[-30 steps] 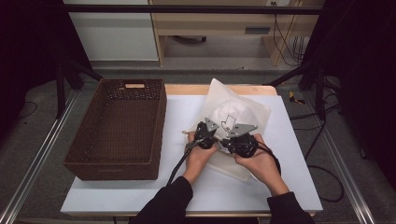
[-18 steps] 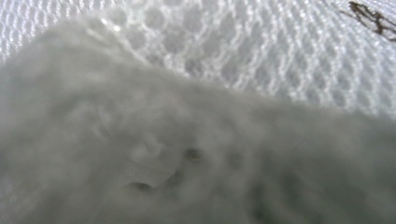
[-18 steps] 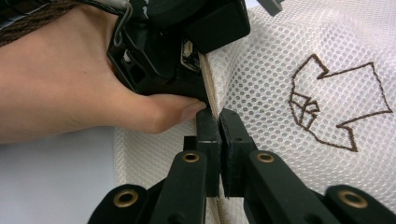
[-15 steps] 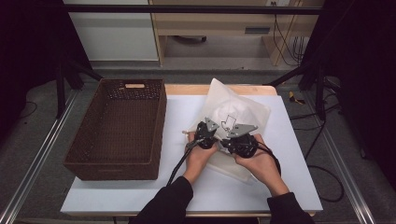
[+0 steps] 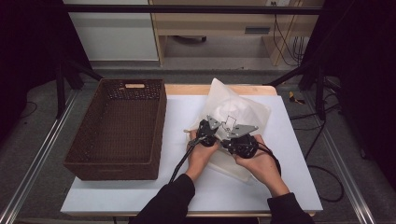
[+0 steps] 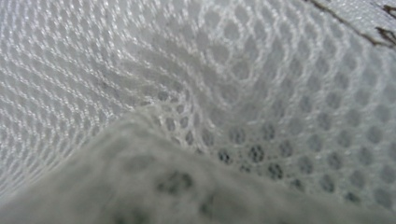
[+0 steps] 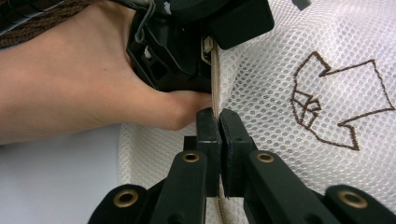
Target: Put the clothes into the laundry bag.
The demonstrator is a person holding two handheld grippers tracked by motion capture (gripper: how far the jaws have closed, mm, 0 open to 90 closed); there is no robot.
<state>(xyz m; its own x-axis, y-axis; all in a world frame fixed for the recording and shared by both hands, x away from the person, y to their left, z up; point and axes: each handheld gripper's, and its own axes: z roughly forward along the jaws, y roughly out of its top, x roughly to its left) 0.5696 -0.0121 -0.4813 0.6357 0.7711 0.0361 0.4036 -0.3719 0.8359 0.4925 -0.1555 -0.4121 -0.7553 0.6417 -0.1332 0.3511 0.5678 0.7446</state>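
White mesh laundry bag [image 5: 236, 123] is lying on the white surface [image 5: 285, 182], right of centre, w/ something pale and rounded showing through it at the far end. Brown stitched outline [image 7: 334, 105] is showing on the mesh in the right gripper view, right of the bag's beige edge strip [image 7: 216, 81].

Right gripper [image 7: 218, 119] is sitting at the bag's near-middle; its fingers are clenched on the beige edge strip, which is running up between them. Left gripper [image 5: 205, 133] is sitting just left of it, the two nearly touching. In the left gripper view the lens is pressing right into the mesh, so its fingers are hidden; going by how the tool is sitting in the right gripper view, further up the same strip, they're clenched, prob. on the strip too, but can't tell for sure what they're grasping. Both hands are resting low over the bag, forearms coming in from the near edge, dark sleeves [image 5: 170, 205] at the bottom.

Brown woven basket [image 5: 116, 130] is standing to the left on the surface, well apart from the bag. Wooden strip [image 5: 187, 88] is showing along the far edge.
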